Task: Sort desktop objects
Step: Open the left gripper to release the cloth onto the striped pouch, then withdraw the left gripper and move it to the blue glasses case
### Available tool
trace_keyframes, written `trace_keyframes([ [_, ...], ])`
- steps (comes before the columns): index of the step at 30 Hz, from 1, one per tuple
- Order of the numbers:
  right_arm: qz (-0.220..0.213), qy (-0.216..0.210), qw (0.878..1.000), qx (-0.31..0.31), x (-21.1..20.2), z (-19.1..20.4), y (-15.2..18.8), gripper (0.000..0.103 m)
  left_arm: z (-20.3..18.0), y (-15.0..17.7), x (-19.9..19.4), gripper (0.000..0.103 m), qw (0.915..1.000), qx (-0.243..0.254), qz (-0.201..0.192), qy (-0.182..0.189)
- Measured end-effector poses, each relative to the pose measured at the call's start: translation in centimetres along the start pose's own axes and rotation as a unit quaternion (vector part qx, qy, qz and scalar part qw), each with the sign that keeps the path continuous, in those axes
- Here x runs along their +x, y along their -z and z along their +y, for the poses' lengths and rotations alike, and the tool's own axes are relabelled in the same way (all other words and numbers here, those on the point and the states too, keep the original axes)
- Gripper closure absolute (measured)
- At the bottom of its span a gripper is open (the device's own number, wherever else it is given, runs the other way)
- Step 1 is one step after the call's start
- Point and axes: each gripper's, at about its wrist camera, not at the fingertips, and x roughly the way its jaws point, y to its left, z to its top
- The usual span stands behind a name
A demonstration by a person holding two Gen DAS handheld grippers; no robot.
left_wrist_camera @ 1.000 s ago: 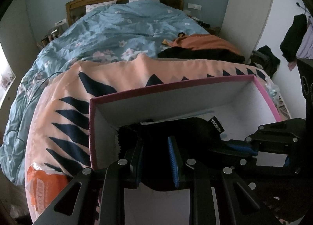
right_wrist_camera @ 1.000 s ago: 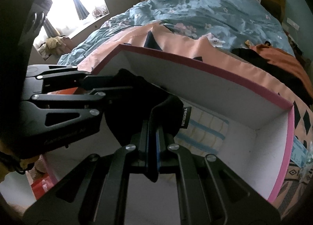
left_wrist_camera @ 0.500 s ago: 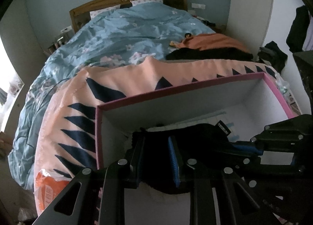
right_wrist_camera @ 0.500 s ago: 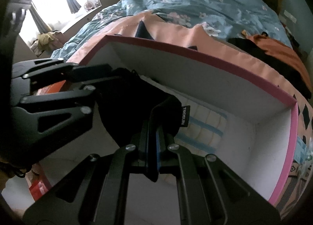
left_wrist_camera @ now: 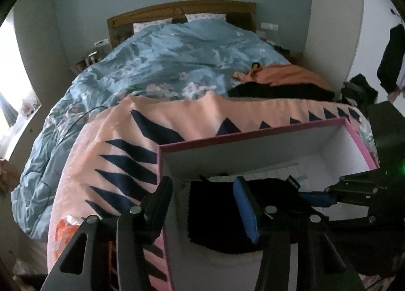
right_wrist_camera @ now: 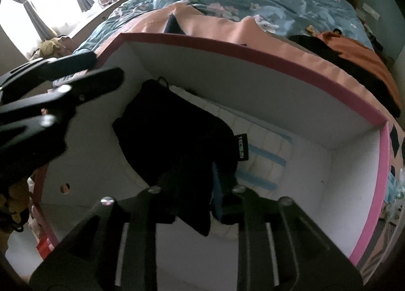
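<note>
One black pouch (right_wrist_camera: 177,134) tagged "TECSUN", pinched by right gripper (right_wrist_camera: 195,189); left gripper (left_wrist_camera: 202,194) spread, over pink-rimmed box (right_wrist_camera: 253,50).

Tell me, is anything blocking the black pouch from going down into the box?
Nothing visible blocks it. The black pouch already hangs inside the pink-rimmed box, over a white pack with blue stripes on the bottom. The right hand-held gripper pinches its edge; the left hand-held gripper stands open around it.
</note>
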Motion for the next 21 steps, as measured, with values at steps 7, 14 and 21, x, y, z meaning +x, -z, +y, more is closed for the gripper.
trace_keyframes([
  [7,-0.014,0.008,1.0,0.012,-1.3,-0.6,0.4,0.067,1.8,0.1,-1.9,0.04,0.9993,-0.029,-0.022,-0.005],
  [14,-0.028,-0.001,0.999,0.016,-2.7,-0.6,1.1,0.067,2.4,0.4,-3.9,0.039,0.9981,-0.051,-0.03,0.017],
  [21,-0.054,-0.022,0.998,0.018,-5.2,-0.1,2.2,0.066,2.2,1.4,-7.3,0.021,0.9959,-0.059,-0.056,0.041],
])
